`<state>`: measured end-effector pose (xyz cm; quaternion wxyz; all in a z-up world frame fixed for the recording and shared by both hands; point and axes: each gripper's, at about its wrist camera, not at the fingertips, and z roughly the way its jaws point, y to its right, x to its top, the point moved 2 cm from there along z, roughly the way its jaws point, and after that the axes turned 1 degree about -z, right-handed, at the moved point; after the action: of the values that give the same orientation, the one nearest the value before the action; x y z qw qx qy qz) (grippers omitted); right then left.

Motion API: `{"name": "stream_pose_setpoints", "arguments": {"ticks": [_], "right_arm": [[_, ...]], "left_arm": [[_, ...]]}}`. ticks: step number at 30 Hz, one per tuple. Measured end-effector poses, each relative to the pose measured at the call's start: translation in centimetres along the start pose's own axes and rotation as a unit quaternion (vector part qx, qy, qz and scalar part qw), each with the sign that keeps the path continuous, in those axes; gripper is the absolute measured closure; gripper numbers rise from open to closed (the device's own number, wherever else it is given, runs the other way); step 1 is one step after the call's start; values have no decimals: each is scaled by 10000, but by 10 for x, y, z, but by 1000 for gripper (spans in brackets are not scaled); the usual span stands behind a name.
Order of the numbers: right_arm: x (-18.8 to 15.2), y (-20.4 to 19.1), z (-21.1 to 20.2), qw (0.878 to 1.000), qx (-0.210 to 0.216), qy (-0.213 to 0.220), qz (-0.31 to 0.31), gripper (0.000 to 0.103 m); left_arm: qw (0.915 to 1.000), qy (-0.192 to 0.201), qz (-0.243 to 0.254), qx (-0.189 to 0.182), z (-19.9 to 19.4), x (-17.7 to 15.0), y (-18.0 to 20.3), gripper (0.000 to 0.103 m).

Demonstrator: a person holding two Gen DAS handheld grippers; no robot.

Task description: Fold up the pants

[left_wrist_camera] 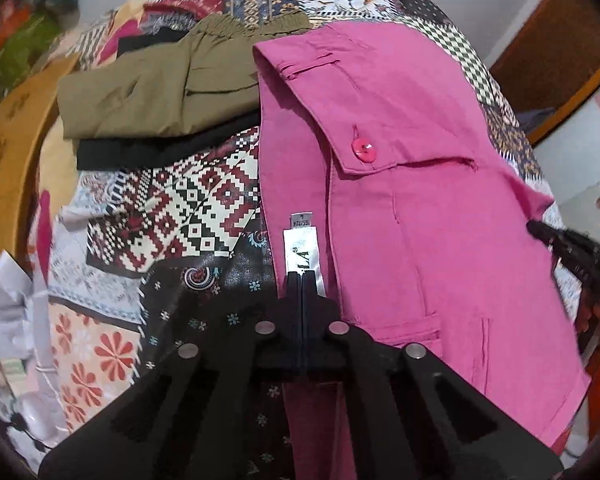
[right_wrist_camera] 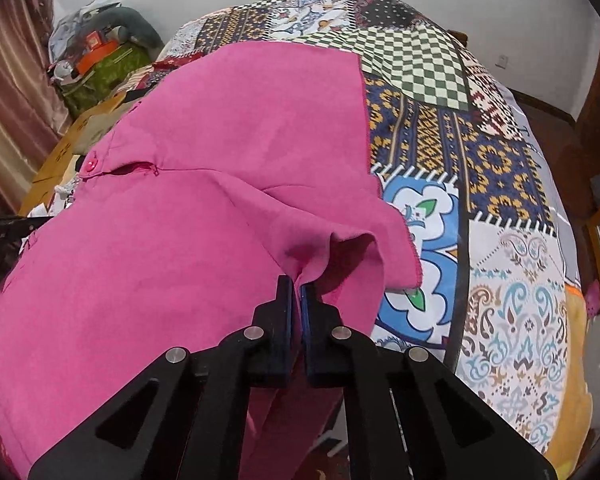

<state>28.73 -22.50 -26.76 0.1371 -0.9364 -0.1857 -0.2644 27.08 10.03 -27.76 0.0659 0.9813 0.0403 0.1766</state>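
Pink pants lie spread on a patchwork bedspread, waistband open, with a pink button on the flap and a white label inside. My left gripper is shut on the waistband edge right at that label. In the right wrist view the pink pants fill the left half of the picture, and the button shows at the far left. My right gripper is shut on a raised pinch of the pink fabric near a folded-over edge.
Folded olive pants rest on a black garment beyond the pink pair. A cardboard box and piled clutter stand off the bed's left side. Bare bedspread stretches to the right, with wooden furniture beyond.
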Motion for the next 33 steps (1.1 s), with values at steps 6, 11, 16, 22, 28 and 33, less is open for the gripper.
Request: {"name": "stream_pose_setpoints", "arguments": {"ticks": [6,11,16,22,28,33], "right_arm": [[-6,-3,-16,9999,-106,65,-78,97],[-1,10,-43,9992,-227,338,50,90],[17,35,-50,9960,-310,714,427,60],[34,51,-23,9947,-361,631,732,58],[29,60,20,9955,-172,88,931,58],[15,57,35,9946,110,-86,1025,58]], "left_arm": [[9998,170,-62,54,-13,12,-3,98],[9978,616,-241,-64,-31,37,-5,71],[9971,740,-133,-83,-26,61,4,61],[9980,548,-116,-292,2,80,12,50],[9980,195,-340,-493,36,84,8,47],[9988,381,163,-254,38,84,23,47]]}}
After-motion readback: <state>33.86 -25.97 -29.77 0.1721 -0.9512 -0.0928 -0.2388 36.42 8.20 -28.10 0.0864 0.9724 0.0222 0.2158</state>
